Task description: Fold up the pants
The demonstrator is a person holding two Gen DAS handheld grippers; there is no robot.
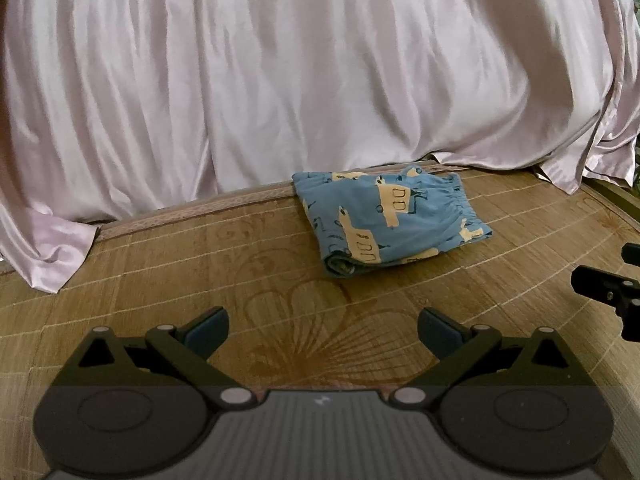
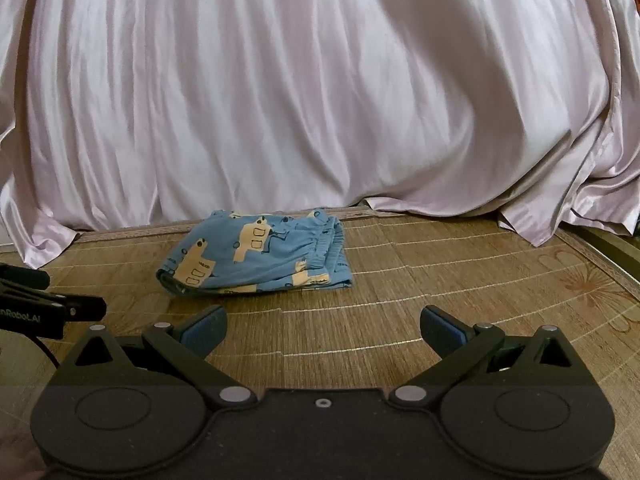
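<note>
Pants [image 1: 390, 222] lie as a compact folded bundle on the woven bamboo mat [image 1: 160, 264], right of centre in the left wrist view and left of centre in the right wrist view [image 2: 256, 258], close to the hem of the pale satin curtain [image 1: 280, 80] behind. Fabric is blue with cream vehicle prints. The gathered waistband shows along the right edge, and a rounded fold faces the cameras at the lower left corner.

Left gripper [image 1: 322, 330] stands wide, nothing between its blue pads, well apart from the bundle. Right gripper [image 2: 323, 330] is likewise wide and empty, also short of the garment. Each tool shows at the edge of the other's view.

Assessment: folding appears complete or nearly so.

Handling judgement: light, soft, limp knit. Layers will likely slide and sag if lifted by one corner. The rounded fold at the near left corner and the thicker waistband edge offer the firmest purchase, since several layers stack there. A pinch on the top layer alone risks opening the fold.
</note>
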